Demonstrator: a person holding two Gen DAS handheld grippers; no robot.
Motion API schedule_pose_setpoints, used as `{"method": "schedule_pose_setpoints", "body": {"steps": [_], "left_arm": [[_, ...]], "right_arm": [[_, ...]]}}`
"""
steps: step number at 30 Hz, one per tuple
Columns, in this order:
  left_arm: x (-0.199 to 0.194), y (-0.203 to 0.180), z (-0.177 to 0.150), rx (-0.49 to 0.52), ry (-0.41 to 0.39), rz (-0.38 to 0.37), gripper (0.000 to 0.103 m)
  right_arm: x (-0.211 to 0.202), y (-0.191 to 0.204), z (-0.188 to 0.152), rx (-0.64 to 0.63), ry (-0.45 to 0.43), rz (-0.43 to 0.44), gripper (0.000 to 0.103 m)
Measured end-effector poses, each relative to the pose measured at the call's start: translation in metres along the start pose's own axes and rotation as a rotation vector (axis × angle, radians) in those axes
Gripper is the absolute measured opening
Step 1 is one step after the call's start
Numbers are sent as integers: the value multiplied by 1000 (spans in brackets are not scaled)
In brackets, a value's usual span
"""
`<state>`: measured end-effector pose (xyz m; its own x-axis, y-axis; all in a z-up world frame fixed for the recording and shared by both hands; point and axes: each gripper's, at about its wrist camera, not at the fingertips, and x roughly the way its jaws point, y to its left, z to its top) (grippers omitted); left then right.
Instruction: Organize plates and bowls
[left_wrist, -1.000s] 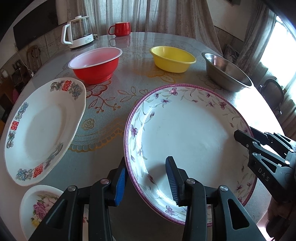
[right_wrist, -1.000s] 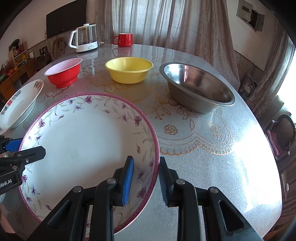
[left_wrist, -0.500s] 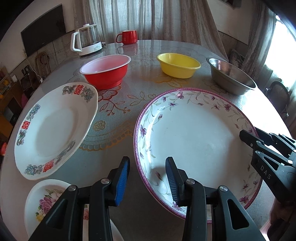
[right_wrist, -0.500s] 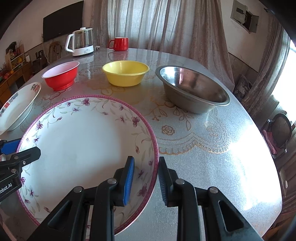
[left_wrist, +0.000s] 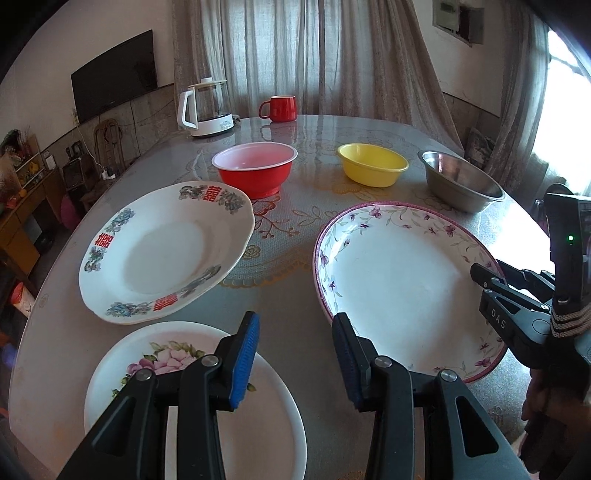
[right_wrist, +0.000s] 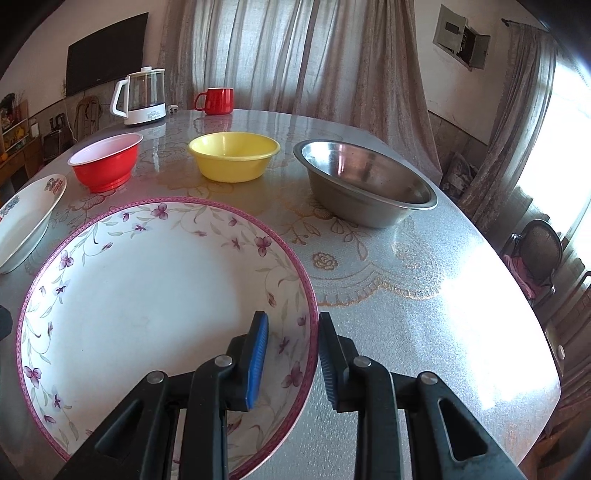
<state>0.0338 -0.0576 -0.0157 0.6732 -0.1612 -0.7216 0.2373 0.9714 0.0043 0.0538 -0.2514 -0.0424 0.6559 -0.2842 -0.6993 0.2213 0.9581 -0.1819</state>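
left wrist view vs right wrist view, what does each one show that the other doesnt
Only the left wrist view shows the small pink-flower plate and the right gripper seen from the side.

Only the right wrist view shows the wall box with its door open and the rim between the right gripper's fingers.

Both show the purple-flower plate, red bowl, yellow bowl, steel bowl, kettle and red mug.

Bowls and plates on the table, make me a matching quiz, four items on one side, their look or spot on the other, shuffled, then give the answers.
Things:
1. red bowl
2. steel bowl
3. purple-flower plate
4. red-character plate

Descriptions:
A. its rim sits between the right gripper's fingers
B. bare metal, at the right end of the bowl row
C. pink-white inside, nearest the kettle
D. scalloped edge, left of the big plate

Pairs: 1-C, 2-B, 3-A, 4-D
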Motion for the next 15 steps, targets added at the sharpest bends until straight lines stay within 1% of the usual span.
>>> {"method": "schedule_pose_setpoints", "body": {"steps": [8, 15], "left_arm": [[-18, -5, -7, 3, -36, -28, 43], [-31, -13, -10, 14, -65, -36, 43]], "right_arm": [[-7, 0, -7, 4, 9, -8, 27], [-20, -2, -18, 34, 22, 24, 27]]}}
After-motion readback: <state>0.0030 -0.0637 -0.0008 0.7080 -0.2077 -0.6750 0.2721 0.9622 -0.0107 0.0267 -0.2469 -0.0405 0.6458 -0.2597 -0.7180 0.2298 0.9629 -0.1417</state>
